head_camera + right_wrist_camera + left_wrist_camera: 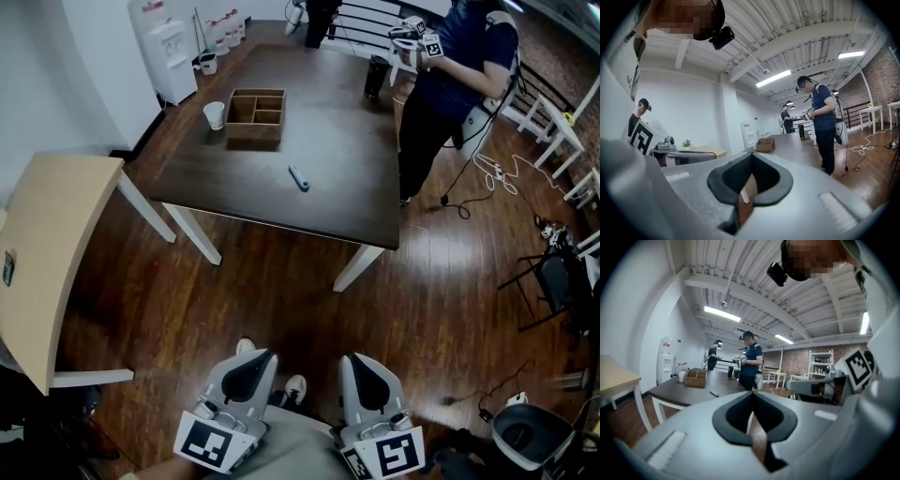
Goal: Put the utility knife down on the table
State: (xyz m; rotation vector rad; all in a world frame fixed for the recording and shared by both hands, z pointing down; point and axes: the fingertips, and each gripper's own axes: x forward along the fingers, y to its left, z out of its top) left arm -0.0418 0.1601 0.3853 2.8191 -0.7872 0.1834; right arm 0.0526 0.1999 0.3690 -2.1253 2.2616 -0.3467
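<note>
The utility knife (298, 177), small and grey-blue, lies on the dark brown table (356, 187), a couple of steps ahead of me; in the left gripper view the knife (714, 393) is a small dark bar on the tabletop. My left gripper (255, 356) and right gripper (362, 360) are held low and close to my body, above the wooden floor, well short of the table. Both point toward the table. Each has its jaws shut with nothing between them, as the left gripper (751, 395) and right gripper (751, 155) show in their own views.
A wooden compartment box (256, 114) and a paper cup (215, 114) stand on the table's far left. Another person (459, 75) holding grippers stands at the table's far right, by a dark cylinder (377, 75). A light wooden table (47, 244) is at my left. Cables and chairs lie to the right.
</note>
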